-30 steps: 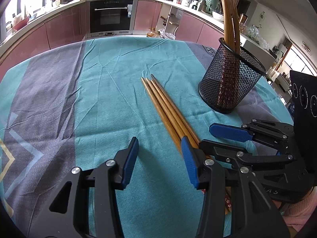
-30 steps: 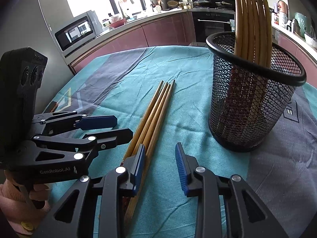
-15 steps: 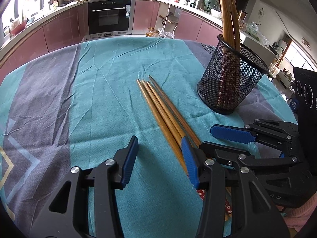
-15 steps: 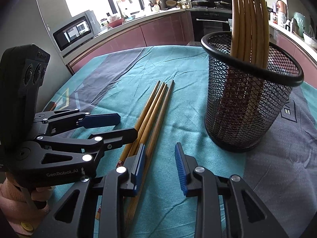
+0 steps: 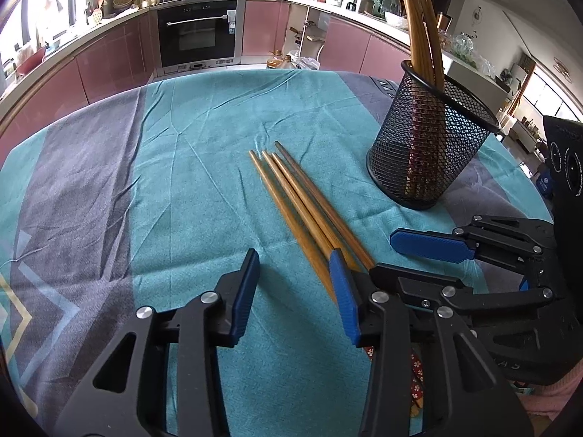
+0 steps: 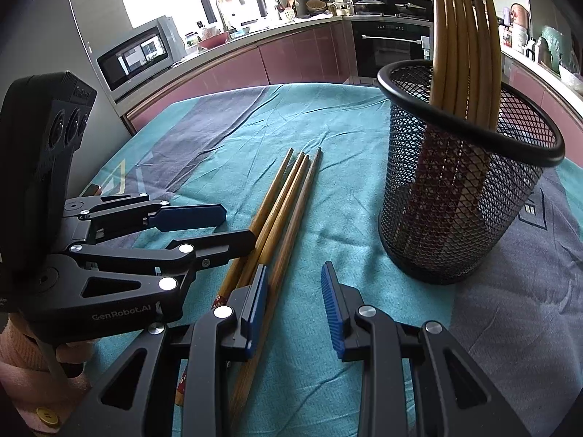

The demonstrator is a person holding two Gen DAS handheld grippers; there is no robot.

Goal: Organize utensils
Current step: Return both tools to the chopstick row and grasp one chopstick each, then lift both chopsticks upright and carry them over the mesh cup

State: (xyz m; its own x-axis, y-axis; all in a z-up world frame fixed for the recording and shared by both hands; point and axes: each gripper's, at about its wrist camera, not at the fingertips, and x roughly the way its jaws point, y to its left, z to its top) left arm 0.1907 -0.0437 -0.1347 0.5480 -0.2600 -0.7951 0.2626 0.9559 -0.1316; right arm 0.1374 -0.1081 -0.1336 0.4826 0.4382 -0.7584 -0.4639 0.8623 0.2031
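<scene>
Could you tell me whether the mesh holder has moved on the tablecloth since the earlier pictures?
No. The mesh holder stands beside the same grey stripe; only the camera shifted slightly.

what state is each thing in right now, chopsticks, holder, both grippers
loose chopsticks: four, flat on the tablecloth, side by side
mesh holder: upright, holding several chopsticks
left gripper: jaws closing, nothing between the pads
right gripper: part open, empty, one finger beside the loose chopsticks
</scene>
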